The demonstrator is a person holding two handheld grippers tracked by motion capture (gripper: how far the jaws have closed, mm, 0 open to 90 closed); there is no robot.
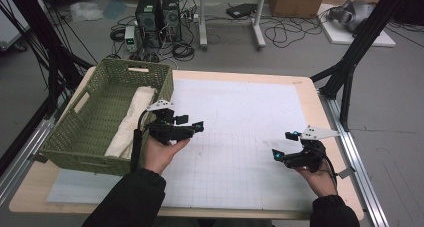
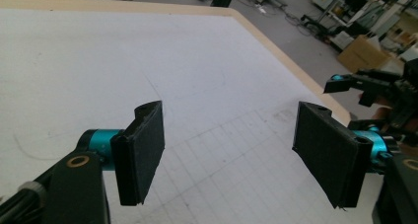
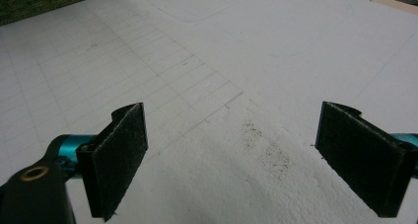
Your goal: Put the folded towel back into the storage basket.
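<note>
Beside the spread left gripper (image 1: 192,129), a green woven basket (image 1: 100,94) with folded cream cloth (image 1: 131,121).

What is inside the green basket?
In the basket, a folded cream cloth lies along its right wall. The rest of the floor looks bare. What lies under the cloth, and just behind the near wall, is covered.

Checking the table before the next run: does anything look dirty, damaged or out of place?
Yes: dark specks soil the white foam sheet between the open right gripper jaws, where its surface looks roughened.
</note>
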